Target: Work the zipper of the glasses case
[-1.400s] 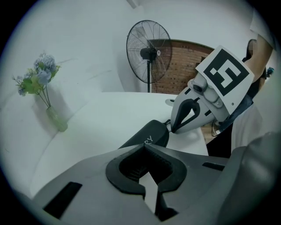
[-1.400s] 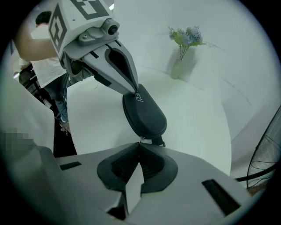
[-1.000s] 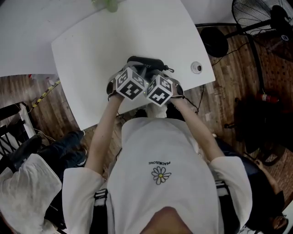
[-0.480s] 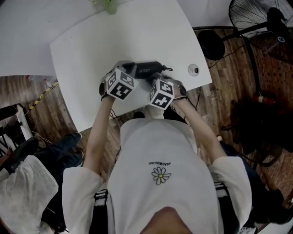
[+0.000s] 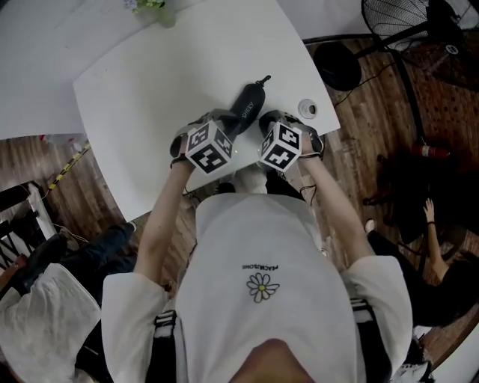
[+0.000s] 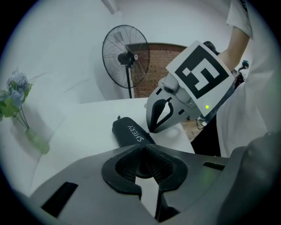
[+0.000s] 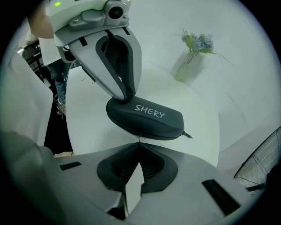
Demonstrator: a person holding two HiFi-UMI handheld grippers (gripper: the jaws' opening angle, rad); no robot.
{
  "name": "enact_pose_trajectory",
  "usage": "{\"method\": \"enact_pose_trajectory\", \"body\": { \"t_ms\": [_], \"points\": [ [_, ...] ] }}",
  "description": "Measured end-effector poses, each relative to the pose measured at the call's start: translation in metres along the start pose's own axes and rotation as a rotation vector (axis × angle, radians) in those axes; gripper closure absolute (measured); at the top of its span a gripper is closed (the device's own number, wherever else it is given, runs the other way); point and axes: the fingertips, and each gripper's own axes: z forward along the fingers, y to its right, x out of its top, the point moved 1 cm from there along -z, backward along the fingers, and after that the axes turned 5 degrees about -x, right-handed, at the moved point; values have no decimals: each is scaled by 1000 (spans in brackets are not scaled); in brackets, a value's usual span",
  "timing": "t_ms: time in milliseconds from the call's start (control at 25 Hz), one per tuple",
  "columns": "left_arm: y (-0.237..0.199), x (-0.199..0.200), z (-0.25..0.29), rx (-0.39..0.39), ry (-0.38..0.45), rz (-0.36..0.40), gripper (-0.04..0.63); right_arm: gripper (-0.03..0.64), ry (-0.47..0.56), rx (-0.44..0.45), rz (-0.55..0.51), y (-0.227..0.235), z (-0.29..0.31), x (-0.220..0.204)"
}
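Observation:
A dark zip-up glasses case (image 5: 247, 107) marked SHERY lies slanted on the white table (image 5: 150, 97), its cord tail (image 5: 263, 79) at the far end. My left gripper (image 6: 142, 147) is shut on the case's near end; in the right gripper view its tips (image 7: 127, 99) pinch that end. My right gripper (image 7: 138, 142) is shut at the case's (image 7: 145, 117) side seam, with a thin zipper pull (image 7: 138, 138) caught between its tips. In the left gripper view the right gripper (image 6: 150, 130) touches the case (image 6: 131, 132) from the side.
A small vase of flowers (image 5: 153, 9) stands at the table's far edge. A small round object (image 5: 307, 108) sits near the right corner. A fan (image 5: 408, 22) stands on the wooden floor at the right, and a person (image 5: 441, 262) sits beyond it.
The case has turned from lying crosswise to pointing away to the upper right. The two grippers have drawn apart, the right one moving right.

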Motion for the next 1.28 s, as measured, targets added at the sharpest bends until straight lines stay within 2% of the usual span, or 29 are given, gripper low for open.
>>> {"method": "enact_pose_trajectory", "body": {
  "t_ms": [120, 240, 520, 600, 800, 960, 1040, 1160, 1280],
  "points": [
    [-2, 1, 3, -13, -32, -1, 557, 609, 16, 6, 26, -2, -2, -1],
    [-3, 1, 3, -27, -9, -44, 555, 609, 45, 45, 67, -13, -5, 5],
    [-4, 0, 3, -19, 14, -74, 555, 609, 139, 174, 156, -59, -8, 38],
    [-4, 0, 4, -16, 19, -78, 555, 609, 158, 177, 161, -68, -5, 53],
    [-4, -2, 1, -43, 8, -66, 555, 609, 169, 196, 114, -72, -4, 59],
    [0, 14, -2, -21, 19, -13, 557, 609, 155, 241, -148, -93, -11, 46],
    [6, 26, -4, -40, 36, 23, 557, 609, 119, 229, -224, -92, -11, 30],
    [10, 35, -1, -61, 22, 82, 557, 609, 85, 177, -152, -66, -13, 9],
    [11, 30, 4, -75, -15, 97, 557, 609, 58, 99, -91, -38, -14, -3]
  ]
}}
